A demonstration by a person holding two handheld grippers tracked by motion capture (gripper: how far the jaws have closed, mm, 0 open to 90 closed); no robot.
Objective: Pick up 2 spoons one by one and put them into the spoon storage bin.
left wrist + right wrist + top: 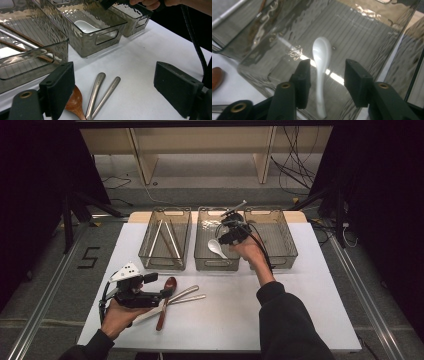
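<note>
A white ceramic spoon (216, 247) lies on the floor of the middle clear bin (218, 266). My right gripper (226, 237) hangs over that bin, jaws apart. In the right gripper view the white spoon (321, 53) shows between and below the two pads, with a gap on each side. At the front left of the table my left gripper (159, 286) stands wide open, nothing between its jaws. Just ahead of it lie a brown wooden spoon (75, 102) and two metal handles (100, 92) on the white table.
Three clear bins stand in a row at the back of the table. The left bin (165, 264) holds several long chopsticks (162, 237). The right bin (289, 247) sits beside my right hand. A cable trails from the right gripper along the forearm.
</note>
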